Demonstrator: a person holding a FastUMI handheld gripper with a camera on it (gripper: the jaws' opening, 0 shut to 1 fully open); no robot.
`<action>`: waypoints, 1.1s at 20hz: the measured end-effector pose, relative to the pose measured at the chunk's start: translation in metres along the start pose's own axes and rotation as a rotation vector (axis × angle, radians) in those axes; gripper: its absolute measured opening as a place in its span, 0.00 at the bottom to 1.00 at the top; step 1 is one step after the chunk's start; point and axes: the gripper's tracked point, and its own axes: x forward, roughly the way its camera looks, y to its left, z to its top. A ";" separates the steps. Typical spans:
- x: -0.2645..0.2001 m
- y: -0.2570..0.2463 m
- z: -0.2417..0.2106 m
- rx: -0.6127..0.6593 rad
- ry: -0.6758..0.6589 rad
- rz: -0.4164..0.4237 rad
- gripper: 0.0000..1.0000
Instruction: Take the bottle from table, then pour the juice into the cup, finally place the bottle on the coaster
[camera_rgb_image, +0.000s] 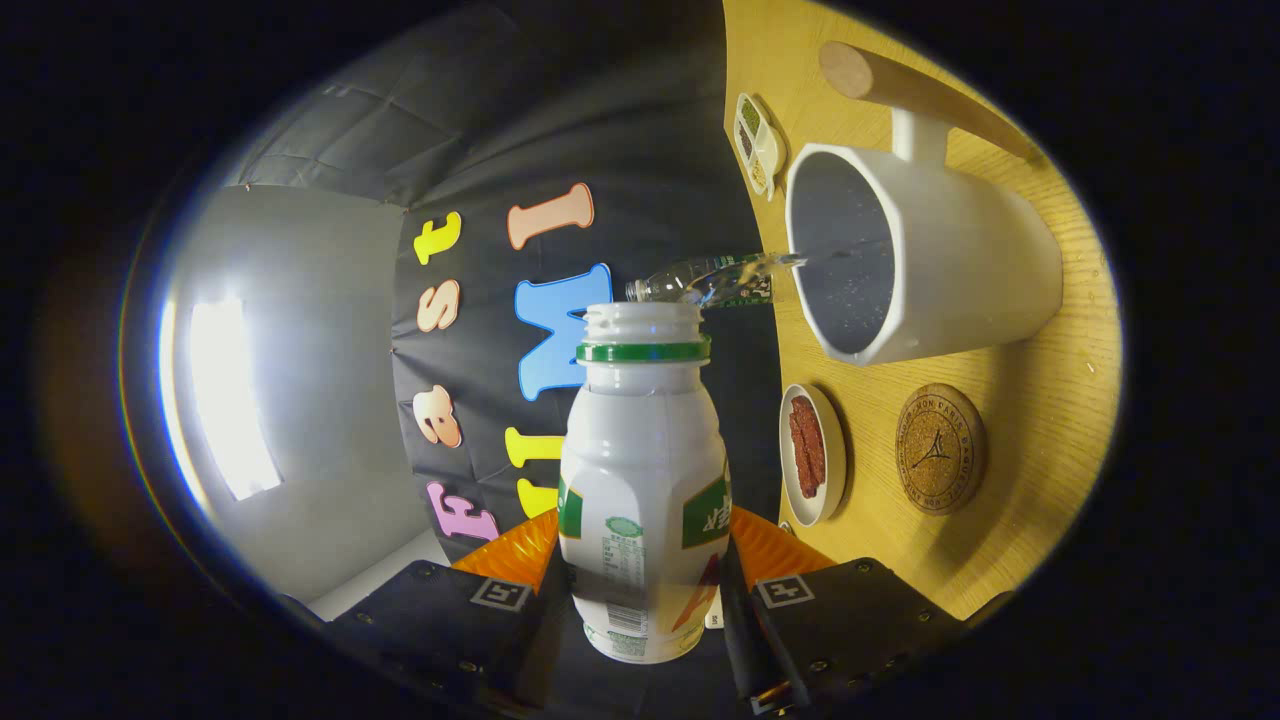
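Your gripper (645, 590) has both fingers pressed on the white bottle (642, 480), cap off, tipped sideways relative to the wooden table (1040, 420). At about two o'clock from the bottle's mouth, a clear stream (720, 280) runs into the white cup (920, 250). At three o'clock from the bottle sits a small dish (812, 455), then the round cork coaster (940, 450) beyond it.

White open-necked bottle (643, 470) with green ring, tipped toward the white cup (925, 250), cup on wooden table beside round cork coaster (940, 449)
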 end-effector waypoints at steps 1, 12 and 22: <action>0.000 0.000 0.000 0.002 0.001 0.002 0.67; -0.001 0.001 0.002 0.037 -0.012 0.002 0.67; -0.001 0.004 0.002 0.076 -0.016 0.018 0.67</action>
